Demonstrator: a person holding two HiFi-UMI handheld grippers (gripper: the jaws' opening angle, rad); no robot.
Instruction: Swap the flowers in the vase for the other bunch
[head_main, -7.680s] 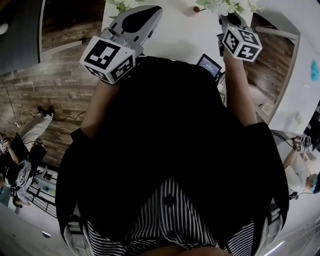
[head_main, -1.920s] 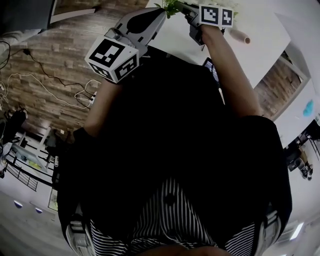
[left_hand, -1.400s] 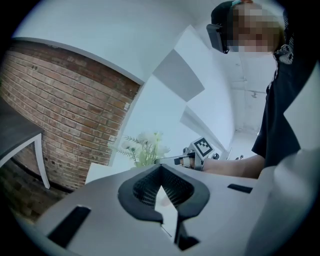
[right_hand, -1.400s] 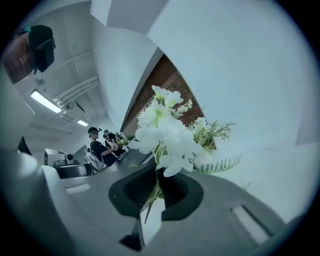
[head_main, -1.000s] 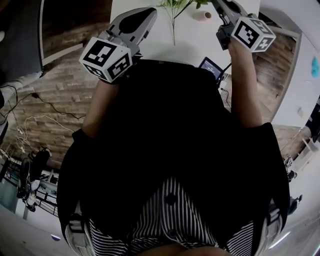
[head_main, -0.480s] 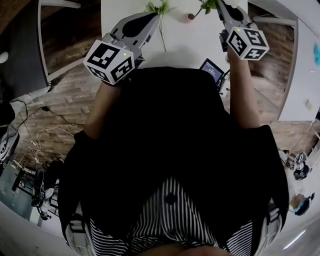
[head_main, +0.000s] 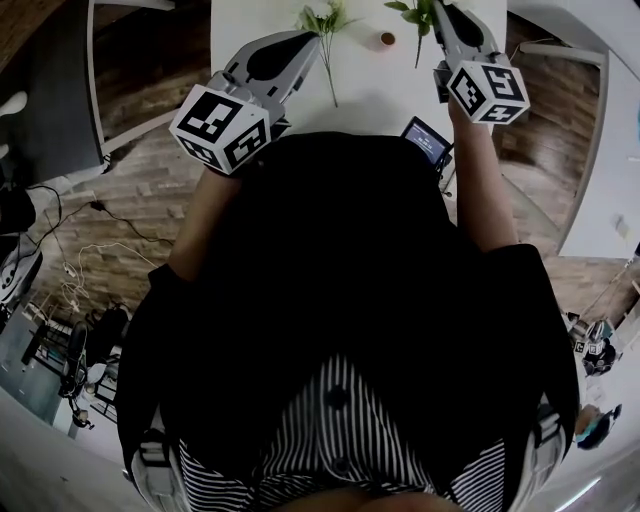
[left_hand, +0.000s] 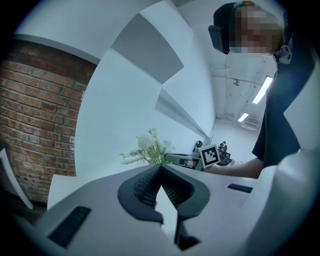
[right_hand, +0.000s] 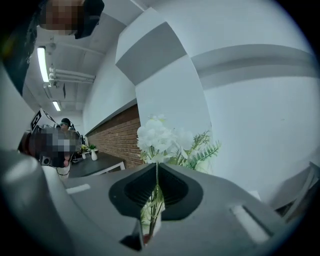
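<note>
In the head view, one white-flowered bunch lies on the white table, its stem pointing toward me, right beside the tip of my left gripper. The small brown vase stands just right of it. My right gripper is shut on the other bunch, whose stem hangs down right of the vase. The right gripper view shows white blooms above the shut right gripper, stems pinched between its jaws. My left gripper is shut with nothing in it; beyond it are the held flowers.
A small screen device sits at the table's near edge. Wooden floor surrounds the table, with dark furniture at the left and a white surface at the right. Other people stand in the far background.
Both grippers have shifted a little over the table as the view swung. The right gripper has rolled, still holding its bunch. The lying bunch keeps its place on the table.
</note>
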